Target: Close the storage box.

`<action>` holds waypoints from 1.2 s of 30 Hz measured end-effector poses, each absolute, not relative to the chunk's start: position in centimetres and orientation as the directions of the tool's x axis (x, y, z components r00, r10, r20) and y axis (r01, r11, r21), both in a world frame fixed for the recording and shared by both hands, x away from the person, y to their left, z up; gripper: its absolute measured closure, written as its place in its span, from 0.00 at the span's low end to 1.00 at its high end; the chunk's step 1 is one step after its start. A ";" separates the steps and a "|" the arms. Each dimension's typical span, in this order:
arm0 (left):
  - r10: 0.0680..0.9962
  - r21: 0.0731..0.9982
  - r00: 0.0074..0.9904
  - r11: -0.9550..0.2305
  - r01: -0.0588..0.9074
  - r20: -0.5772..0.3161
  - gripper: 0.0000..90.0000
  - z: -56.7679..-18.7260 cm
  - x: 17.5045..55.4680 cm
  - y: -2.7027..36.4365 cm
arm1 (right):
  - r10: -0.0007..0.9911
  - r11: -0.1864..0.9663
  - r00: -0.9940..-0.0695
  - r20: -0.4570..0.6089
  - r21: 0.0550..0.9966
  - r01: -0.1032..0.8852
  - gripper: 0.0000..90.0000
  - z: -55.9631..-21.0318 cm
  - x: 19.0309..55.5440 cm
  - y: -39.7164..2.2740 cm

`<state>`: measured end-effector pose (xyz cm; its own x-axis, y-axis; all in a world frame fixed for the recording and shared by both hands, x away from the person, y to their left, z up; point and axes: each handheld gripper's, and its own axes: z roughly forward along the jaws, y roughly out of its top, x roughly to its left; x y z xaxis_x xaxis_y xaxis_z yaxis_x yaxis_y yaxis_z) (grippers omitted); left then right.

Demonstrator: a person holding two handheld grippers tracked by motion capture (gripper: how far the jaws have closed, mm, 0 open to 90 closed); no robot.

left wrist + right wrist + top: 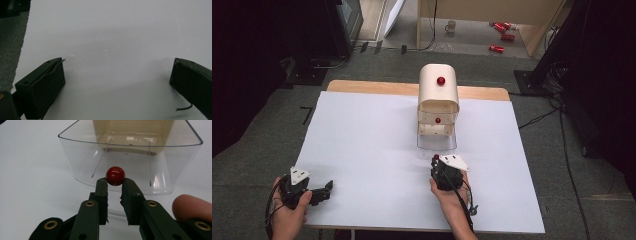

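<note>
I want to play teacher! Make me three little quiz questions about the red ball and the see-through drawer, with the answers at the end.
1. True or false: the right hand-held gripper is pinching the red knob of the clear drawer.
2. Which one stands wide open over bare white table? A: the left hand-held gripper. B: the right one.
3. Fill in: the clear drawer sticks out from the bottom of the cream ____ at the back of the table.

Key: 1 true. 2 A. 3 cabinet; it has two more red knobs, one on top and one on its front.
</note>
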<state>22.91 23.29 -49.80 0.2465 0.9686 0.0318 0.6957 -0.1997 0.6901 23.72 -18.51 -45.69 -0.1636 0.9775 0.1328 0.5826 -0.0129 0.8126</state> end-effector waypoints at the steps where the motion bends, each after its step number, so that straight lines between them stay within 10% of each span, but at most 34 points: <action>1: 0.968 0.690 0.247 -0.201 0.696 0.032 0.00 -49.8 22.9 23.3 | 0.978 -0.014 -0.161 0.133 0.813 0.582 0.85 -45.6 23.9 -18.5; 36: 0.969 0.691 0.246 -0.199 0.695 0.031 0.00 -49.8 22.9 23.3 | 0.987 0.002 -0.131 0.095 0.802 0.597 0.85 -46.1 30.2 -18.4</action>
